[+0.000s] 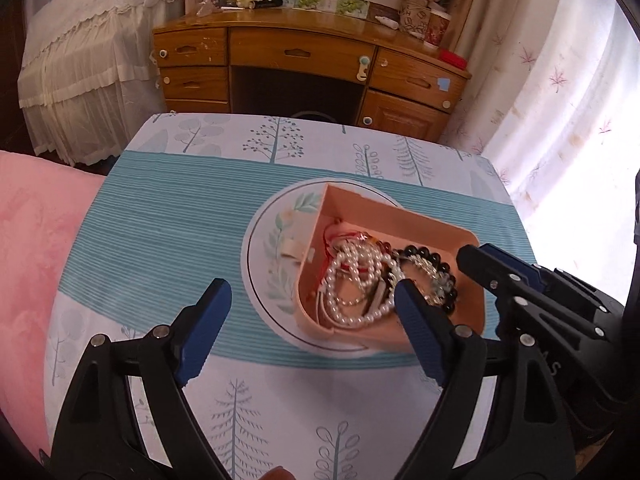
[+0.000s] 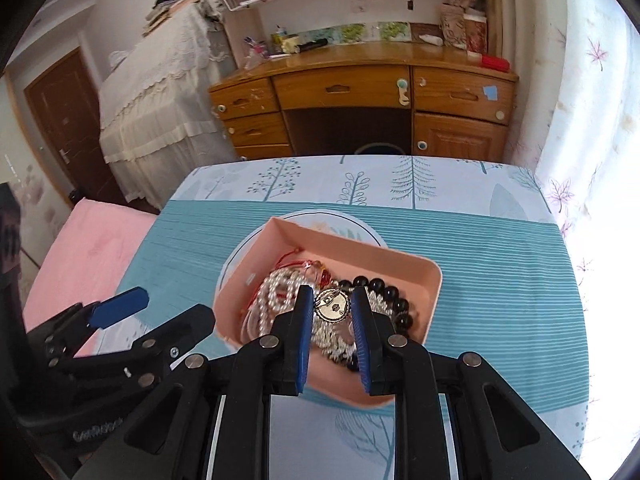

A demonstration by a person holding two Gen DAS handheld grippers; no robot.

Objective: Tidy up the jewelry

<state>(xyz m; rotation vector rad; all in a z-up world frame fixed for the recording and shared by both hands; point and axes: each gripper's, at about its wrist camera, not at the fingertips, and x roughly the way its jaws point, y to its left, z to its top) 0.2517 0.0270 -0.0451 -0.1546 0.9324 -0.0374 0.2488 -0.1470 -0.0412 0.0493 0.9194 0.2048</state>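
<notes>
- Jewelry (image 1: 362, 280) heaped in a peach tray (image 1: 404, 216), tray resting on a white leaf-patterned plate (image 1: 276, 248) at the middle of the teal-striped cloth (image 1: 168, 208) on the table.
- Tray set askew to the table edges: in the left wrist view one corner aimed at the far desk (image 1: 304, 56), long axis running from near-left to far-right.
- Pearl strand (image 1: 352, 276) looped in the tray's left half, with no single direction to its coils; black bead bracelet (image 1: 432, 272) curled in a ring on the right side; red cord (image 1: 340, 236) trailing toward the far corner.
- Left gripper (image 1: 312, 312) poised above the near edge of the plate, fingers spread wide, nothing between them; right-hand finger overlapping the tray's near rim in view.
- Right gripper (image 2: 332, 320) angled down over the tray, fingers narrowed on a round gold pendant (image 2: 332, 307), disc face toward the camera, silvery chain (image 2: 336, 340) bunched just below.
- Whether the pads actually press the pendant: cannot tell for certain, though pendant fills the gap.
</notes>
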